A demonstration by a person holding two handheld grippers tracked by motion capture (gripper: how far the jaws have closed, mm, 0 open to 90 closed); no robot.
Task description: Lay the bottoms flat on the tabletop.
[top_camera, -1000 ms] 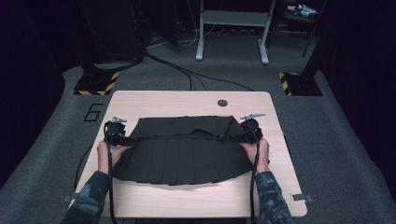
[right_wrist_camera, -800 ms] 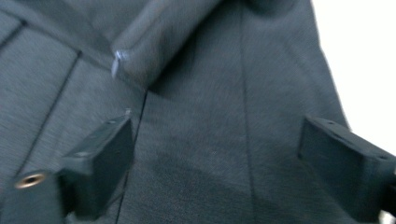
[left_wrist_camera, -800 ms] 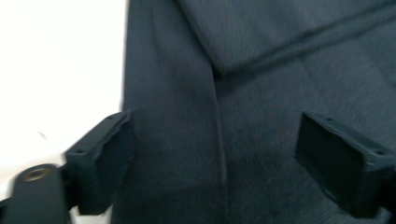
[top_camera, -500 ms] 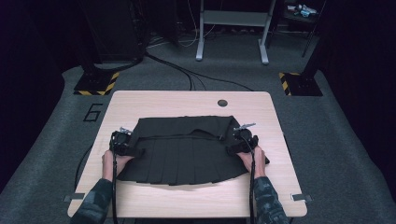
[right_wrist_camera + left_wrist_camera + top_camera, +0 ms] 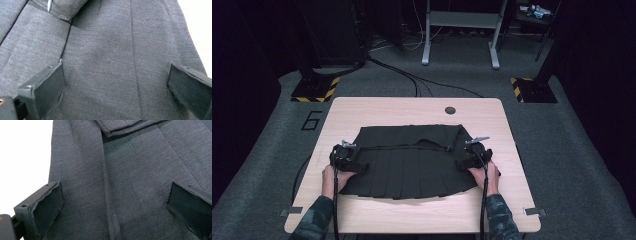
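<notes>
A black pleated skirt (image 5: 412,165) lies flat on the light wooden table (image 5: 387,112), its upper part folded over as a band. My left gripper (image 5: 361,167) rests at the skirt's left side. In the left gripper view its jaws have just been opening and stand wide apart (image 5: 117,205) over grey fabric (image 5: 130,170), pads clear of it. My right gripper (image 5: 459,162) sits at the skirt's right side. Its jaws have also just been opening and stand spread (image 5: 116,87) above the cloth (image 5: 105,45), gripping nothing.
A round cable hole (image 5: 450,110) sits near the table's far edge. Small metal brackets (image 5: 532,211) mark the front corners. On the grey floor are a painted 6 (image 5: 312,120), cables (image 5: 412,80), striped stand feet (image 5: 314,92) and a desk frame (image 5: 459,30).
Both grippers came down and a little toward the person along the skirt's sides. Their jaws spread and let go of the cloth, which now lies flat.
</notes>
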